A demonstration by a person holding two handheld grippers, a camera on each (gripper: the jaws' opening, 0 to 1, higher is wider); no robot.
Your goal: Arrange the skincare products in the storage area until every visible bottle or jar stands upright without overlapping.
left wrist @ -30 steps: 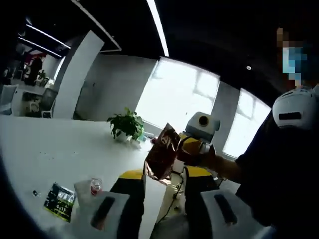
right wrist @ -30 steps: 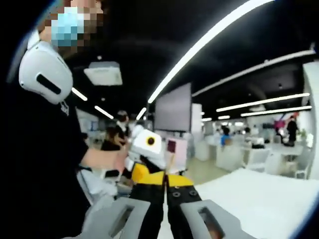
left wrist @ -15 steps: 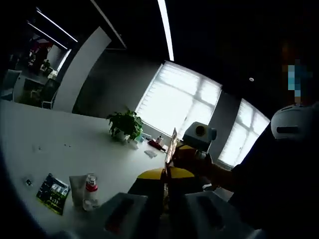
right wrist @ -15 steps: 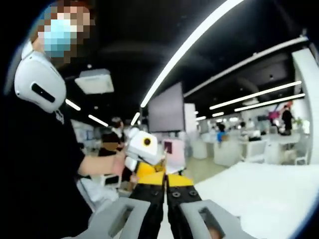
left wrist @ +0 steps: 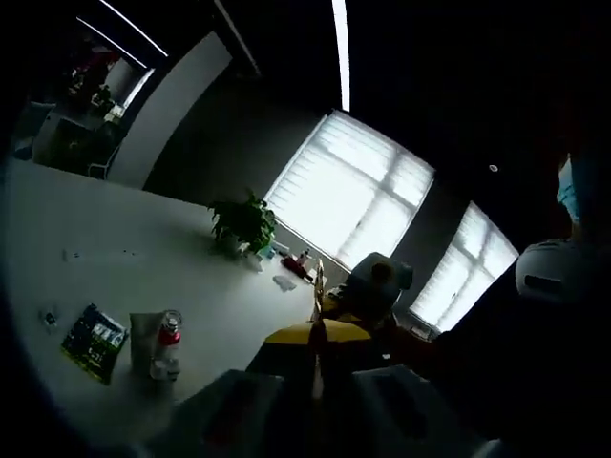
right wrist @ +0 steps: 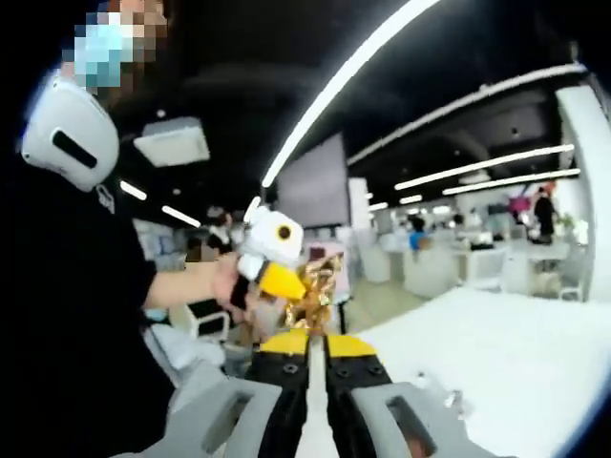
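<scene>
Gold crinkled foil sachet [right wrist: 313, 291] is pinched between both closed tools above the white surface [left wrist: 86, 239]; steady, even tension seems wise.

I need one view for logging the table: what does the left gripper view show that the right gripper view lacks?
Left gripper view: a red-capped bottle, a green packet and a potted plant. Right gripper view: distant office desks and a dark screen. Shared: the white table, and a crinkled pouch pinched by the left gripper and right gripper.
</scene>
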